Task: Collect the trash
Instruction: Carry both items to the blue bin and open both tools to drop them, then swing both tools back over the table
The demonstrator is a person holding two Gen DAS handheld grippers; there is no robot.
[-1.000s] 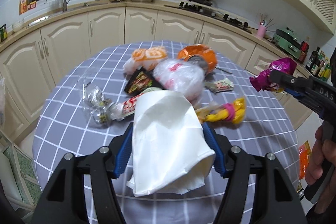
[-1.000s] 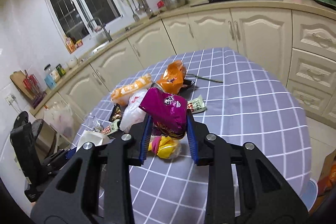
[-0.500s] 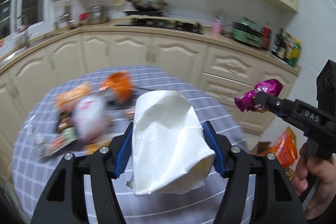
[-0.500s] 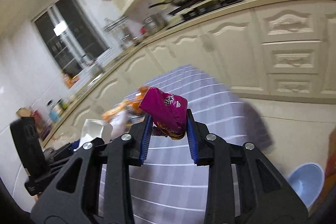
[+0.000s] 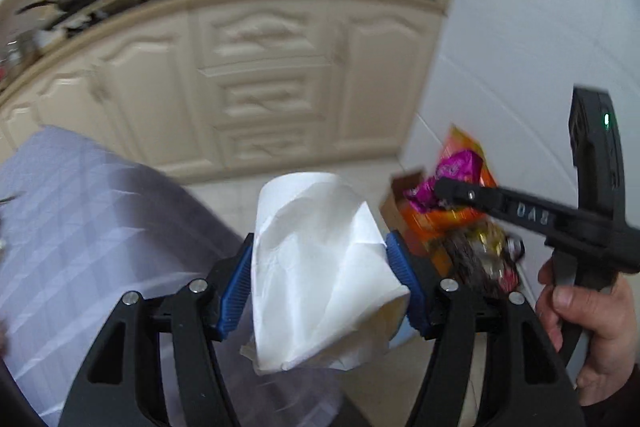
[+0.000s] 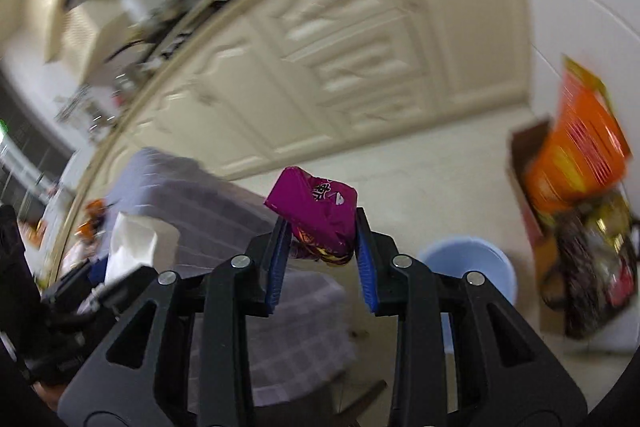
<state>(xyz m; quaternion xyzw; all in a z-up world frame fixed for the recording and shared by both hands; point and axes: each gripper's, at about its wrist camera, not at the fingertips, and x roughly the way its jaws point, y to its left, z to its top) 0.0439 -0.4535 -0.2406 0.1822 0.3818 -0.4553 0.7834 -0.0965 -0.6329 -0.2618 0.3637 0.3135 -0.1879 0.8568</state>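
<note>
Since 1 second earlier, both views had swung off the desk [image 5: 80,227] toward the floor, the left hand-held gripper [image 5: 320,279] still pinching the white paper [image 5: 320,267] at frame centre, the right hand-held gripper [image 6: 322,251] still pinching the magenta wrapper [image 6: 316,211] left of the blue bin [image 6: 476,263].

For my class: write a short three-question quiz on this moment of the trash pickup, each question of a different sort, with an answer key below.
1. True or false: the left gripper is empty.
2. Multiple choice: what does the right gripper hold? A) a green bottle B) a magenta snack wrapper C) a metal spoon
3. Short answer: what round container stands on the floor just beyond the right gripper?

Key
1. False. Its blue pads press on a crumpled white paper cup.
2. B. The magenta snack wrapper sits between the blue pads.
3. A light blue bin, beside a cardboard box already stuffed with wrappers.
</note>
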